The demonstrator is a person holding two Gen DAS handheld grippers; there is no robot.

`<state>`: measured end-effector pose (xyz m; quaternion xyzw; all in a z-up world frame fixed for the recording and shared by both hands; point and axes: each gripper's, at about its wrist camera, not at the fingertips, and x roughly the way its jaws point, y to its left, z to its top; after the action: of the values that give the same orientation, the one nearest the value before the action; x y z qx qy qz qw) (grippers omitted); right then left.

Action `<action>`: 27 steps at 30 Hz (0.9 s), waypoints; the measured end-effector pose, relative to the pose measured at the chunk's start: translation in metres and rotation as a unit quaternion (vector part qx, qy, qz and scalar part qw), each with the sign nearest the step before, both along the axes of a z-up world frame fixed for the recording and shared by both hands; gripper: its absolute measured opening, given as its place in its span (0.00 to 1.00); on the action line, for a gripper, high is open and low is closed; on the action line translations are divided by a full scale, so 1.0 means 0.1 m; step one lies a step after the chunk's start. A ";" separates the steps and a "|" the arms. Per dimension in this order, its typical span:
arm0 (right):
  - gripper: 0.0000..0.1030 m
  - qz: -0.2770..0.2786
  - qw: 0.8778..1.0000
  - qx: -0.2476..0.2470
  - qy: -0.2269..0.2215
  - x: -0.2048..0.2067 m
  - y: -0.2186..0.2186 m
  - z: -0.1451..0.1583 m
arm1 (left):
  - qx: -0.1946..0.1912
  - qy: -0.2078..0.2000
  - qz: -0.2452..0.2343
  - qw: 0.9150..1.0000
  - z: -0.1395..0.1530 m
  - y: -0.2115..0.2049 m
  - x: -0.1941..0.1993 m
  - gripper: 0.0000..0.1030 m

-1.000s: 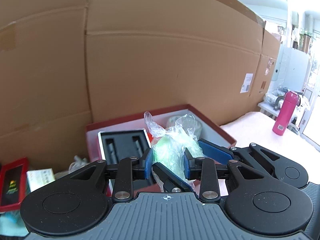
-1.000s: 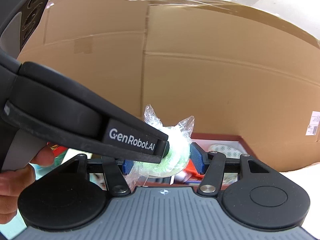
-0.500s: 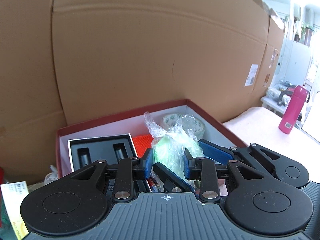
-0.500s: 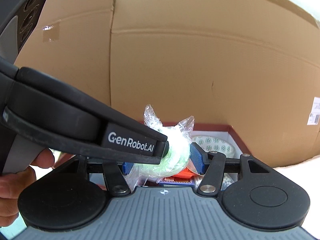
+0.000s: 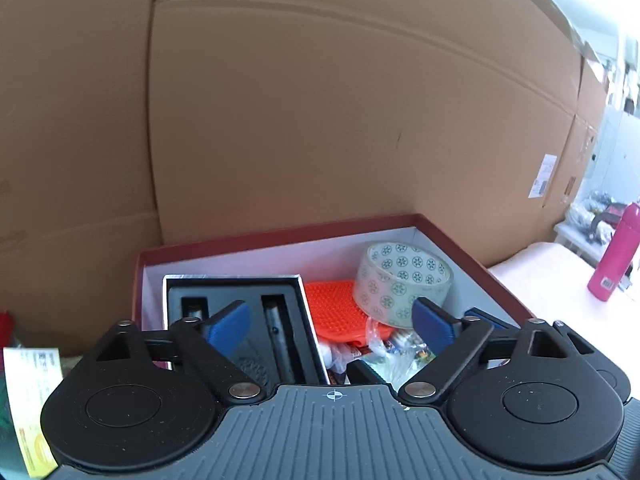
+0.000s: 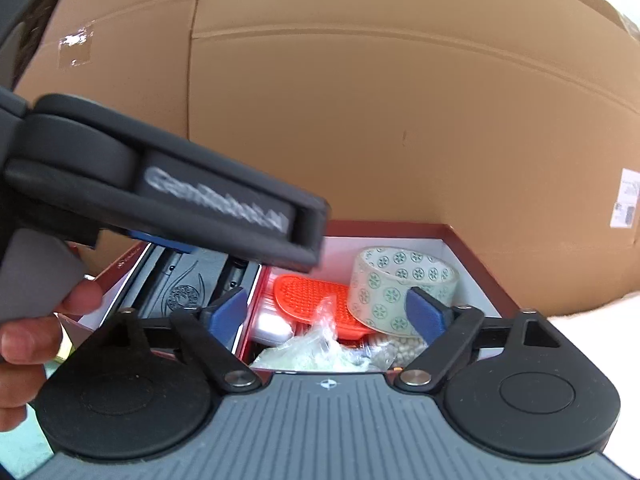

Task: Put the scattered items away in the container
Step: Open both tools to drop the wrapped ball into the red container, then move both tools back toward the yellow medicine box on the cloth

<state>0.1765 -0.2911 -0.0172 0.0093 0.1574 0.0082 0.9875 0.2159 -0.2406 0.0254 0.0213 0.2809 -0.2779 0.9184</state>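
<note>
Container (image 5: 276, 240), a red box with a white lining, is shown against a wall of brown cardboard (image 5: 320, 120), with both claws held above its near edge. Left claw (image 5: 332, 322) is seen released, its blue pads spread wide and nothing between them; in the right wrist view its dark body (image 6: 168, 188) crosses the frame above the left part of the red box (image 6: 404, 229), gripped by a hand (image 6: 36, 332) at the left edge. Right claw (image 6: 328, 312) is likewise released, its pads wide apart and clear of the contents. Green item wrapped in clear plastic (image 6: 320, 350) is shown lying in the near part of the box, below and between the right claw's pads, touched by neither pad. Roll of clear patterned tape (image 5: 404, 284) stands tilted in the far right corner of the box, resting partly on an orange studded mat (image 5: 336, 304) that lies toward the middle. Black foam tray (image 5: 236, 308) with two slots fills the left part of the box. White bottle (image 6: 272, 326) lies between the tray and the orange mat. Yellow and white card (image 5: 32, 400) is visible outside the box, to its left. Pink bottle (image 5: 614, 254) stands upright on the pale bench (image 5: 552, 276), well to the right of the box.
</note>
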 end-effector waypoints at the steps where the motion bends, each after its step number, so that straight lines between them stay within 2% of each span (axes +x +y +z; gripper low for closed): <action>1: 0.93 -0.002 1.000 0.003 0.000 0.00 0.00 -0.01 | 0.000 0.003 0.002 1.000 0.00 0.01 0.00 0.96; 6: 0.99 -0.010 1.000 0.013 0.005 0.00 0.02 -0.06 | 0.004 0.007 0.021 1.000 -0.04 0.08 -0.04 0.97; 11: 0.99 -0.011 1.000 0.016 0.005 -0.35 -0.05 0.04 | 0.009 0.007 0.030 0.999 -0.05 0.15 -0.08 0.97; 27: 1.00 0.000 1.000 0.010 -0.012 -0.57 0.11 0.24 | 0.009 -0.005 0.031 0.999 0.05 0.30 -0.41 0.97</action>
<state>0.1196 -0.2799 0.0070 0.0187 0.1451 0.0095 0.9892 0.1745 -0.2105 0.0307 0.0220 0.2796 -0.2463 0.9277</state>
